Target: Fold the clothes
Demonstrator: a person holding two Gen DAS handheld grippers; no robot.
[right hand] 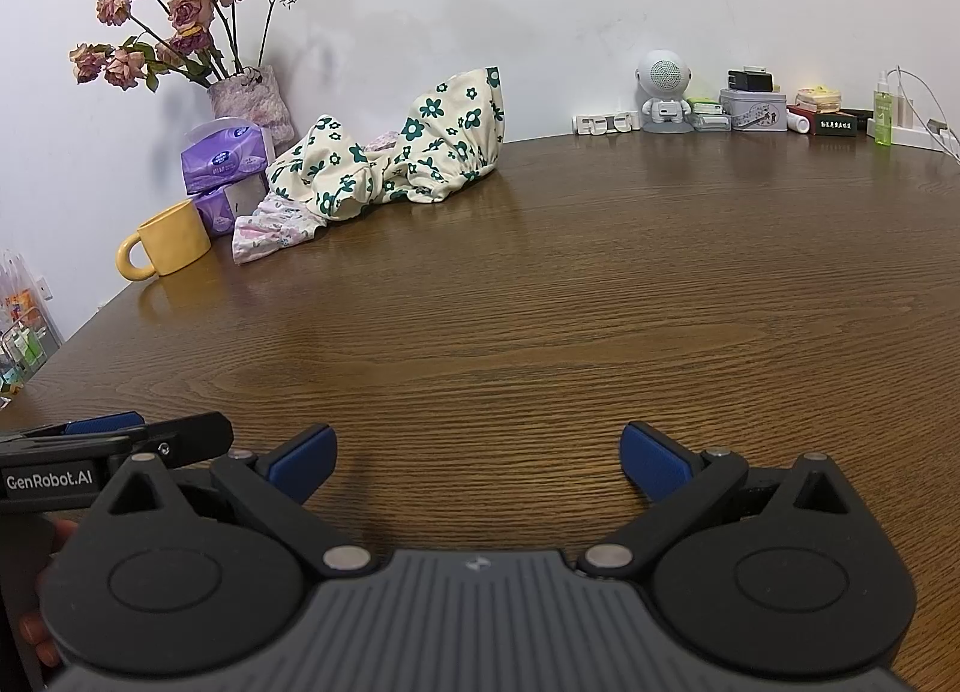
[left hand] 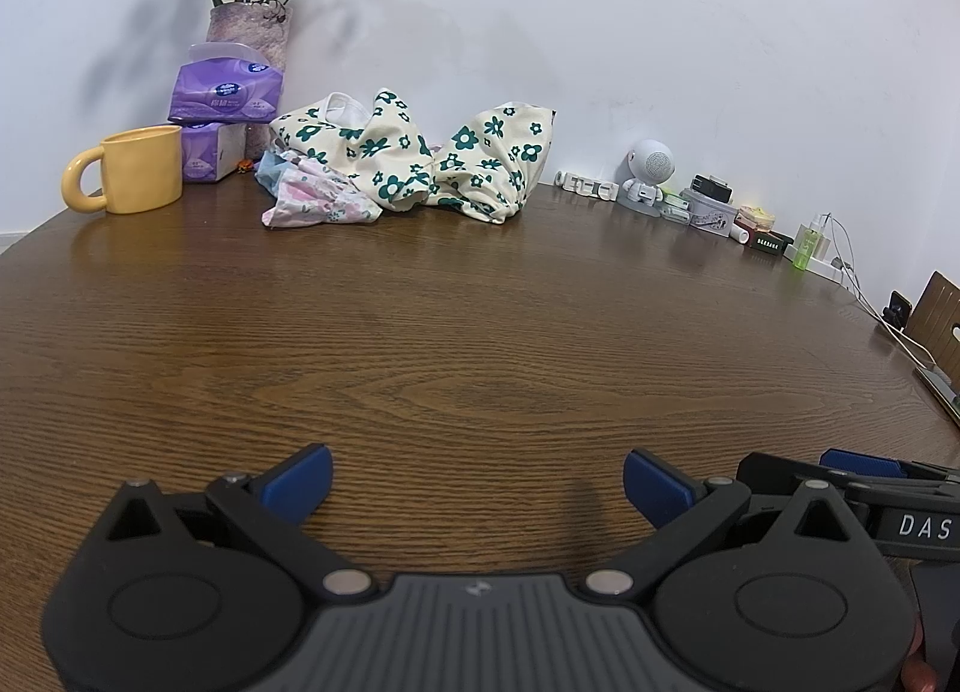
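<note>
Tabletop (left hand: 480,332): floral garment (left hand: 420,152) partly hides pink cloth (left hand: 312,200).

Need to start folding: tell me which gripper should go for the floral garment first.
Left, probably. The floral garment lies nearly straight ahead of the open left gripper; from the open right gripper it sits off to the left.

A yellow mug (left hand: 135,169) stands on the brown wood-grain surface (left hand: 480,344) just beside two stacked purple tissue packs (left hand: 222,119), with a vase of dried roses (left hand: 249,32) behind them against the white wall (left hand: 600,32). Farther along the wall sit a small white robot figure (left hand: 648,173), a tin (left hand: 711,215), a green spray bottle (left hand: 806,251) and white cables (left hand: 852,266).
</note>
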